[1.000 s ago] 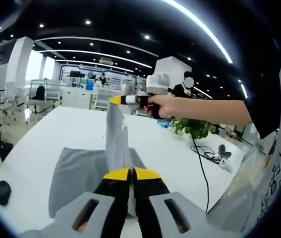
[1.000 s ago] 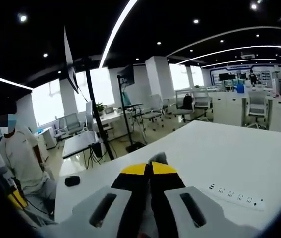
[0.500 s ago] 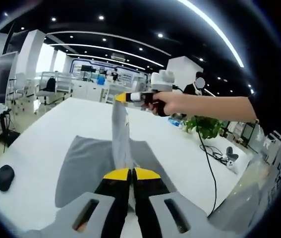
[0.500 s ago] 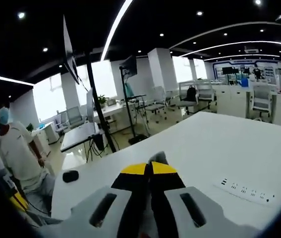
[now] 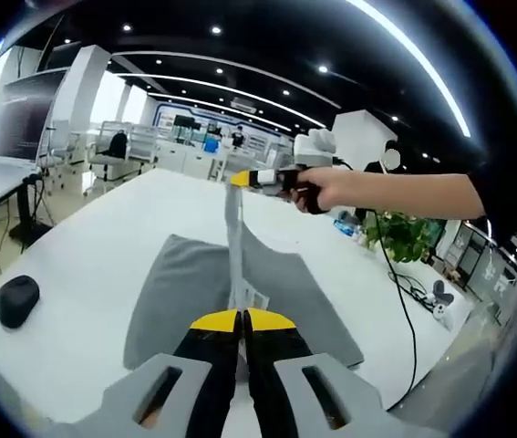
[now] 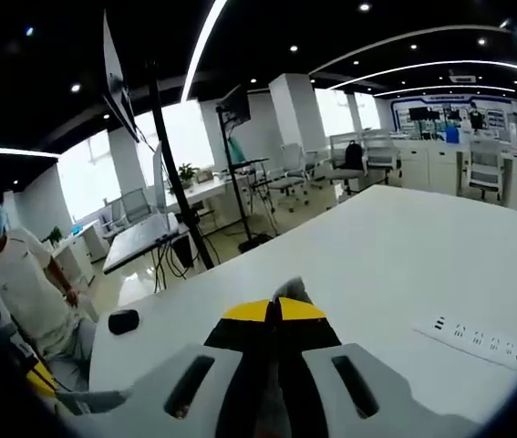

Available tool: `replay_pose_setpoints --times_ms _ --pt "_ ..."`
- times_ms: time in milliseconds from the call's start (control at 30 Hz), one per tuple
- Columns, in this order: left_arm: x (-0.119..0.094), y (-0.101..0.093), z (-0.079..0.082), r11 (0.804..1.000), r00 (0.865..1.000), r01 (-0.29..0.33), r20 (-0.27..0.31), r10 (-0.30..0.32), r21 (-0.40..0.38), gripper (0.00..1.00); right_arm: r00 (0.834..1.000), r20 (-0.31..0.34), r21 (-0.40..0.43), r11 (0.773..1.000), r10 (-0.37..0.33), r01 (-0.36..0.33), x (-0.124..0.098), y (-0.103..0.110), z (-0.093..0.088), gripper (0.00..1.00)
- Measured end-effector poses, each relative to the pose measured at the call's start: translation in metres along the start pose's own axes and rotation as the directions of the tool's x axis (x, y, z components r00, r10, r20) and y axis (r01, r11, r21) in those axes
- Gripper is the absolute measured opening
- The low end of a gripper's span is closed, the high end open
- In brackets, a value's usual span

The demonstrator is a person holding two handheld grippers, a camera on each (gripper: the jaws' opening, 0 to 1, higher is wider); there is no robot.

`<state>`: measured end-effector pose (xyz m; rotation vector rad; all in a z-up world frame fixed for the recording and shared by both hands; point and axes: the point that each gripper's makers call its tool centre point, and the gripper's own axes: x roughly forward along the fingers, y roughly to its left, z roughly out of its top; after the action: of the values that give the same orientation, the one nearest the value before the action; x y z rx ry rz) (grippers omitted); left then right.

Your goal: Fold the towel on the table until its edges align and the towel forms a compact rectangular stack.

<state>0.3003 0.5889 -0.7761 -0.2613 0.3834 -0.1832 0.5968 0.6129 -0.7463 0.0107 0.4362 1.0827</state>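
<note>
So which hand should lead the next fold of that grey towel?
Neither alone, I'd guess: the left gripper and the right gripper each pinch the towel, its edge stretched between them.

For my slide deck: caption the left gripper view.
Both grippers, left gripper and right gripper, lift one edge of the grey towel taut above the white table.

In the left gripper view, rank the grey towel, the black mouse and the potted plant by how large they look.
1. towel, by far the largest.
2. Potted plant and mouse look about alike; the plant sits farther off, so their order is unsure.
</note>
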Motion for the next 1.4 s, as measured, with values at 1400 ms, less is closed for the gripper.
replay_pose_setpoints --times_ms 1400 --pt "0.025 0.107 -0.080 0.954 0.974 -0.225 -0.031 0.223 -0.196 0.02 0.991 -0.114 -0.003 0.998 -0.065 0.065 0.118 0.003 -0.102 0.00"
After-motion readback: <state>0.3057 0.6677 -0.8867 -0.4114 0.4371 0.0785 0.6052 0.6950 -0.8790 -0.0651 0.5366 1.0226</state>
